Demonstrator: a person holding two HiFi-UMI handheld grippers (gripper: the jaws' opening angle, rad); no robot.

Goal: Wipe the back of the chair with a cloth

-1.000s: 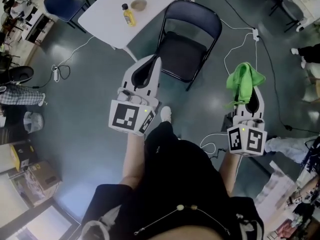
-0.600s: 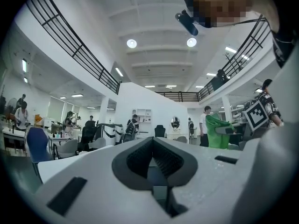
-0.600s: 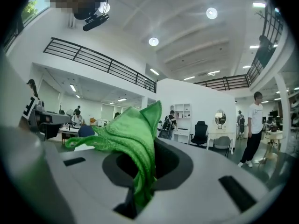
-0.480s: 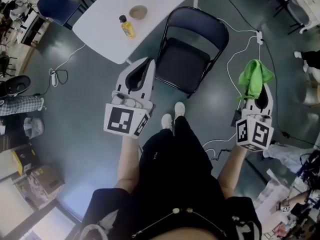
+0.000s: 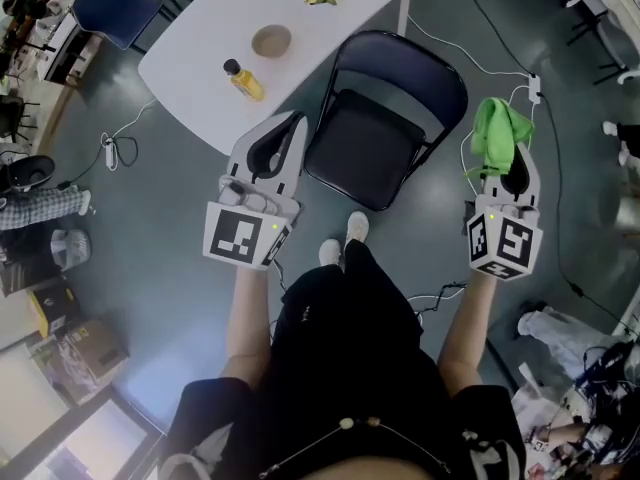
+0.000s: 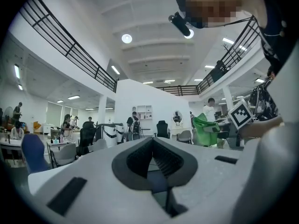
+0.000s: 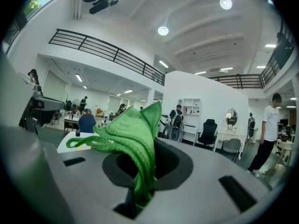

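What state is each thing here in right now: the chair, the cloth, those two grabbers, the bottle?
Folding chair: unfolded, standing, seat bare.
Green cloth: bunched, pinched in the right gripper, clear of the chair.
Right gripper: shut on the cloth.
Left gripper: shut, empty.
Bottle: upright on the white table, capped.

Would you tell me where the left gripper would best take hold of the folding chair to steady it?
Probably the thin tube edging the backrest of the folding chair, on the side nearest the left gripper, approached from the seat side: it is slim and exposed. The jaws are shut, so open them first.
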